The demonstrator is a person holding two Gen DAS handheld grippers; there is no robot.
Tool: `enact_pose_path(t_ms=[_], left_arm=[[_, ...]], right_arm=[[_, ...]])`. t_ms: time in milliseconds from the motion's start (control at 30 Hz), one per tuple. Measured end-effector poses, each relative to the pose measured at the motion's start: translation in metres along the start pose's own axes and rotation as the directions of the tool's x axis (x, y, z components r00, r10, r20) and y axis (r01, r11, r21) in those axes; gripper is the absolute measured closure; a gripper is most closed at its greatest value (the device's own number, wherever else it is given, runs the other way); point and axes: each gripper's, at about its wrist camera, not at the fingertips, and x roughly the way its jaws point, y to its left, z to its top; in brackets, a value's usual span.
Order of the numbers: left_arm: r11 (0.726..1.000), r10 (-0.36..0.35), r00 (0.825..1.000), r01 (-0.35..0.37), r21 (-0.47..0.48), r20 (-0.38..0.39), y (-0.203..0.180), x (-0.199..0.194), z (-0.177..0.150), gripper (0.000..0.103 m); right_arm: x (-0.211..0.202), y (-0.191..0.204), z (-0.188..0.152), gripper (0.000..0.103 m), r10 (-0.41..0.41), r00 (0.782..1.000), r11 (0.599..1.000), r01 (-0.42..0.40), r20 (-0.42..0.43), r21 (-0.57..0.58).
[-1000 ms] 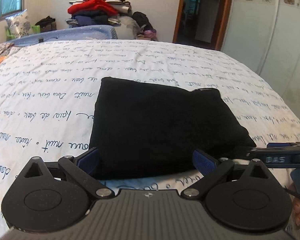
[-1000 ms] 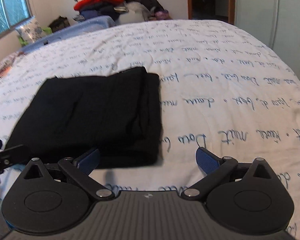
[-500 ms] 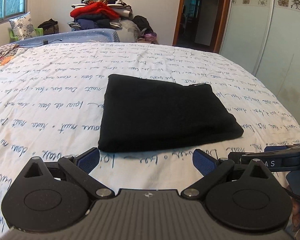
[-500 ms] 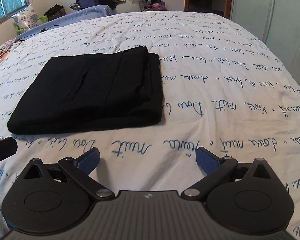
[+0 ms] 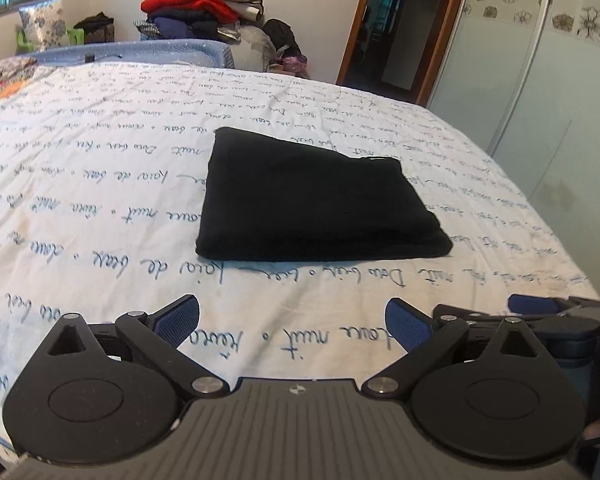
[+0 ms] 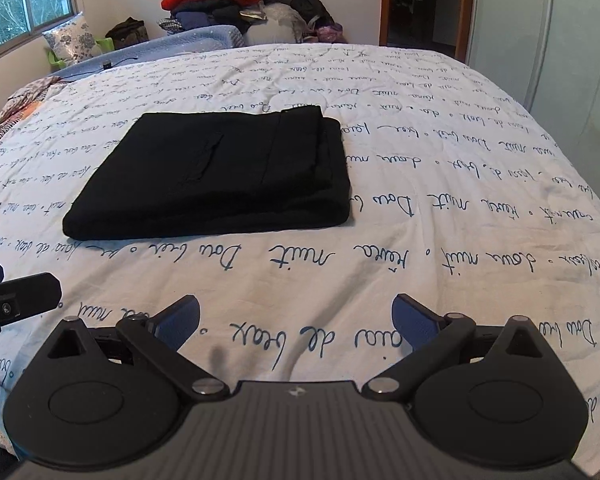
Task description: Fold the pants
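Observation:
The black pants [image 5: 312, 204] lie folded into a flat rectangle on the white bedspread [image 5: 100, 184] with blue script. They also show in the right wrist view [image 6: 220, 176], with the folded layers stacked at their right edge. My left gripper [image 5: 292, 320] is open and empty, held back from the near edge of the pants. My right gripper [image 6: 296, 320] is open and empty, also short of the pants. The right gripper shows at the right edge of the left wrist view [image 5: 548, 312]; the left gripper shows at the left edge of the right wrist view [image 6: 16, 296].
A pile of clothes [image 5: 204, 4] sits beyond the far end of the bed. A doorway [image 5: 396, 28] and a wardrobe [image 5: 560, 80] stand to the right. A floral pillow [image 6: 70, 38] and patterned cloth [image 6: 16, 108] lie at the far left.
Both grippers have pulled back from the folded pants toward the near bed edge and risen. The pants lie still.

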Motion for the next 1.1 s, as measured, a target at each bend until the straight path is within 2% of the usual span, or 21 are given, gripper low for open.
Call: enact_pose_path(t_ms=[100, 433, 567, 767, 967, 1100], left_arm=[[1.0, -0.007, 1.0, 0.006, -0.02, -0.009, 0.001, 0.0, -0.004, 0.002], [0.998, 0.061, 0.998, -0.061, 0.0, -0.014, 0.001, 0.005, -0.004, 0.001], [0.998, 0.059, 0.994, -0.062, -0.03, -0.091, 0.009, 0.025, -0.014, 0.001], [0.996, 0.088, 0.986, -0.09, -0.005, -0.141, 0.009, 0.044, -0.022, 0.001], [0.994, 0.109, 0.988, -0.108, 0.014, -0.111, 0.002, 0.055, -0.018, 0.0], [0.99, 0.134, 0.985, -0.129, 0.055, -0.105, -0.001, 0.063, -0.024, 0.0]], right_arm=[[-0.003, 0.003, -0.005, 0.0, 0.006, 1.0, 1.0, -0.006, 0.014, 0.007], [-0.012, 0.015, -0.012, 0.0, 0.001, 1.0, 0.999, 0.001, 0.031, -0.042], [-0.012, 0.012, -0.015, 0.0, -0.013, 0.999, 0.999, 0.014, 0.033, -0.038], [-0.005, 0.007, -0.023, 0.0, -0.016, 1.0, 1.0, 0.017, 0.006, -0.018], [-0.001, 0.01, -0.022, 0.0, -0.018, 1.0, 1.0, 0.018, 0.02, -0.023], [0.013, 0.008, -0.028, 0.0, -0.019, 1.0, 1.0, 0.019, -0.02, -0.023]])
